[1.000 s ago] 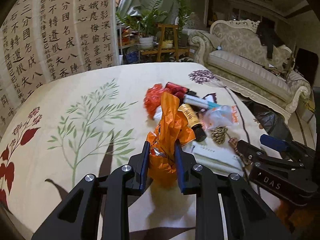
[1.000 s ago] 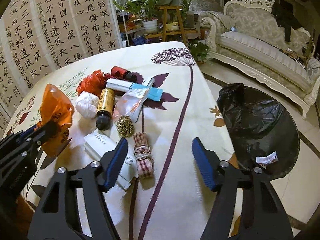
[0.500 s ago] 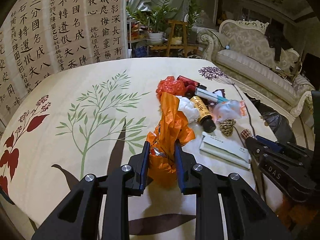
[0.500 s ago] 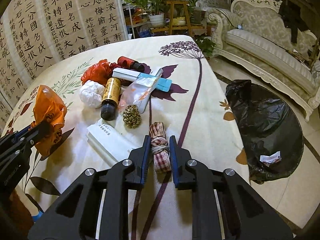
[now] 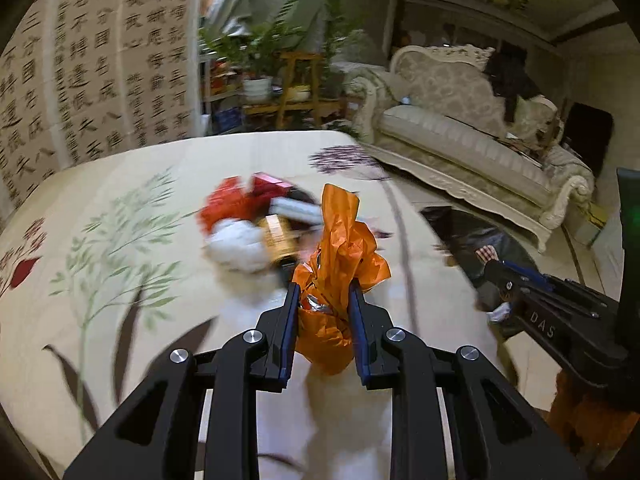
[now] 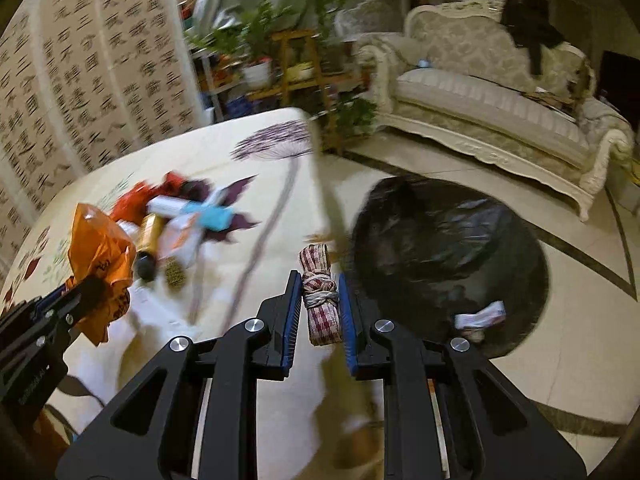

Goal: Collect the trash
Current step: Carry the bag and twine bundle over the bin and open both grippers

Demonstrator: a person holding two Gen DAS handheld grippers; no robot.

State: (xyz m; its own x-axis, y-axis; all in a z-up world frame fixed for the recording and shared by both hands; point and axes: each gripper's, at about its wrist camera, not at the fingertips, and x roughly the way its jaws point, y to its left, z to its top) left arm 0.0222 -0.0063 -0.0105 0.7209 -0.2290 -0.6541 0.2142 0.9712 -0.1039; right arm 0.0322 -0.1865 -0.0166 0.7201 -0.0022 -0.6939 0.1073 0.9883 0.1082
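Carrying step: left claw [image 5: 323,314] clamped on orange bag [image 5: 340,256], right claw [image 6: 319,306] clamped on checked cloth roll [image 6: 320,296]. Next, probably: past desk [image 6: 256,152] edge, release over black bin bag [image 6: 444,248].

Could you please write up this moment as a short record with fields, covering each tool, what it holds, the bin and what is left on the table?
left tool: shut on orange plastic bag, held above the table
right tool: shut on checked cloth bundle tied with string
bin: black trash bag open on the floor beside the table, white paper scrap inside
left on tablecloth: red bag, brown bottle, white wad, pine cone, blue-and-white tube
image: motion-blurred
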